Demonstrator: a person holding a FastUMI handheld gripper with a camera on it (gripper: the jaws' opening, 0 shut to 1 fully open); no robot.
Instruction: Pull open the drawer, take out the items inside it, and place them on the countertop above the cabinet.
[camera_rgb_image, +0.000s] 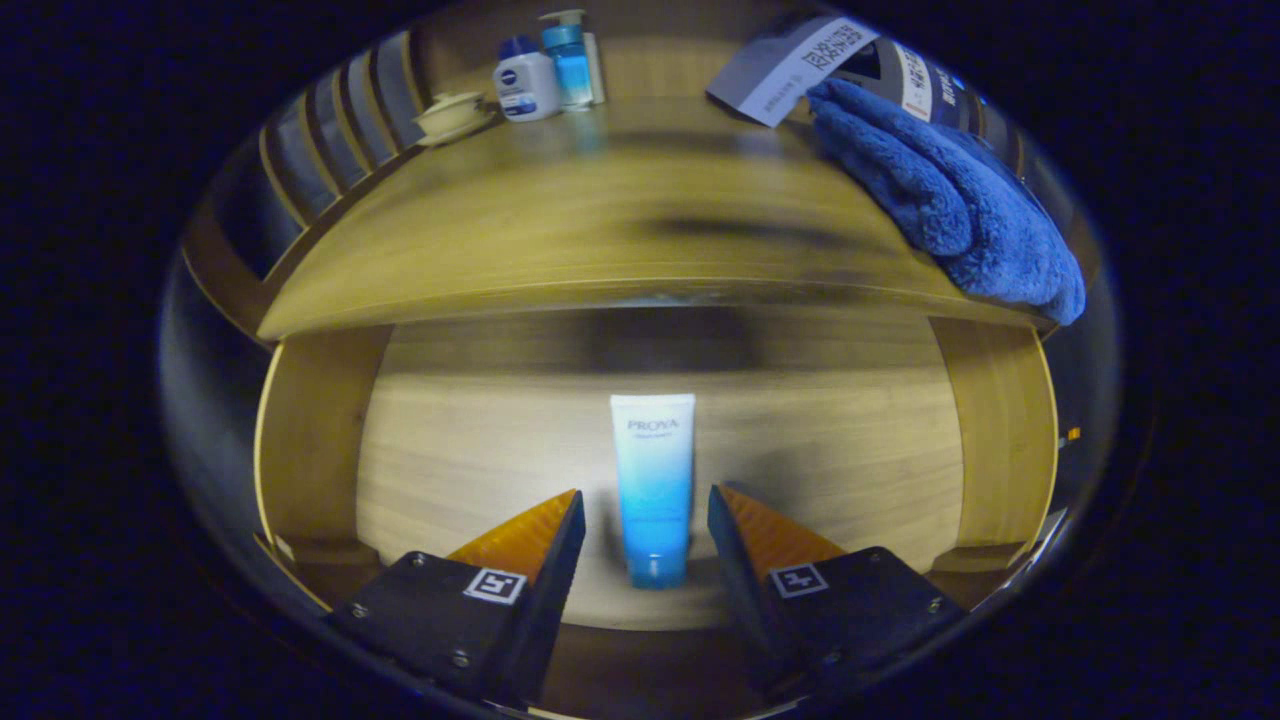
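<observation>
A: Gripper view looks down into the open drawer (310, 440). One tube (653, 480) lies flat on the drawer floor, with its cap toward the camera.

B: And the gripper (646, 525)?

A: The fingers (560, 540) are spread wide and hold nothing. The tube's lower part is between the two tips, and I see a gap on each side, so I think there is no contact.

B: Why are they held like this?

A: I judge it is the approach for a grasp. The tube lies along the line of the fingers, so closing them would press its two long sides. The drawer is already pulled out, so taking out the tube is the step that remains.

B: Is there any writing?

A: The tube has a printed word that looks like "PROYA", with a smaller line under it that I cannot read. Each finger base carries a small square marker.

B: And above the drawer?

A: The tabletop (600, 250) has a broad free area in the middle, which suits for placing the tube. At its far side stand a bottle (524, 80) with a round dark logo too small to read, a pump bottle (572, 55) and a small bowl (452, 112). To the right a towel (950, 190) hangs over the edge, and beyond it is a sheet (795, 65) with characters that I cannot read.
</observation>
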